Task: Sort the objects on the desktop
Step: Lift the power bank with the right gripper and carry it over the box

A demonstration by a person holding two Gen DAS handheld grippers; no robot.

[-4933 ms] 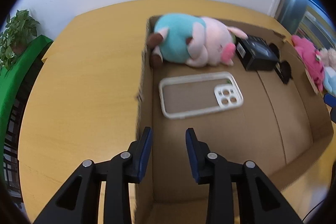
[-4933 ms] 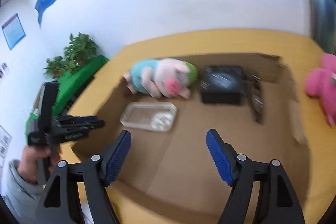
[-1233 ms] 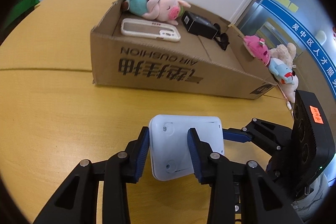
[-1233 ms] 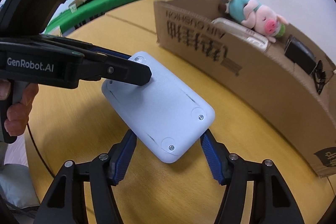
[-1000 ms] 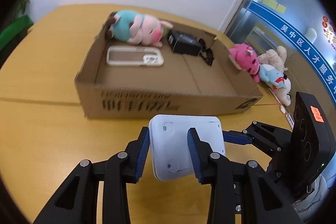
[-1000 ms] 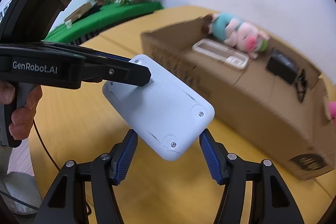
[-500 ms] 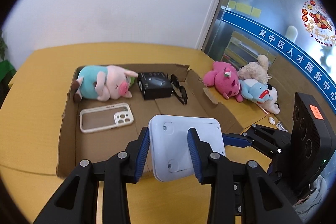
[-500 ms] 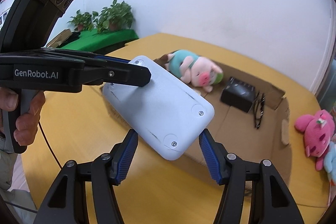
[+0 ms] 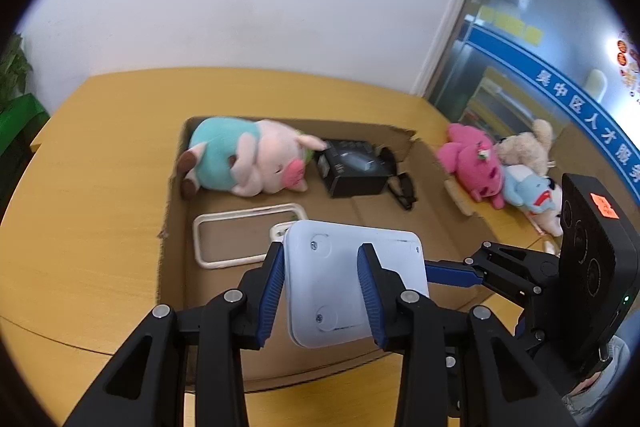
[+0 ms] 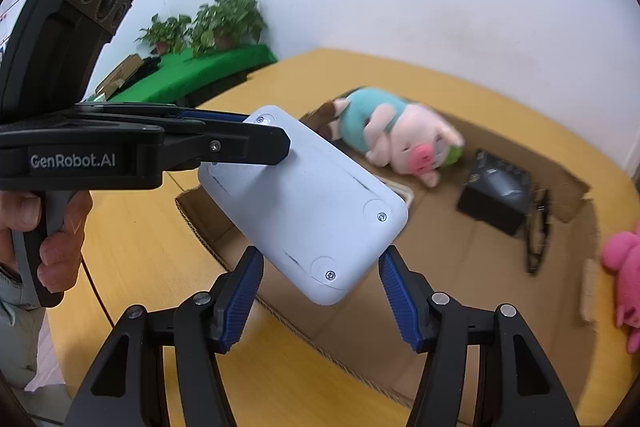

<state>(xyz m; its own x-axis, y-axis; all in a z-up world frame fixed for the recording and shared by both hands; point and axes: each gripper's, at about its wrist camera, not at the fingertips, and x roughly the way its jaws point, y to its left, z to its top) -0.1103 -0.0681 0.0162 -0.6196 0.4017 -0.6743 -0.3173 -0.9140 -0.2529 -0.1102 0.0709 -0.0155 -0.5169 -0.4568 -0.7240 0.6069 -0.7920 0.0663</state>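
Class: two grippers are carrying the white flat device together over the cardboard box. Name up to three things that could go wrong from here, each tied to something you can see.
1. The white rounded plastic device is held by both the left gripper and the right gripper; if the hands drift apart, it may twist or slip.
2. Lowered straight down, it could land on the clear phone case lying in the cardboard box.
3. The pink pig plush and black box crowd the far end.

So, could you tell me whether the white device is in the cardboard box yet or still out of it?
Out: the white device is held in the air above the cardboard box, gripped by the left gripper and right gripper.
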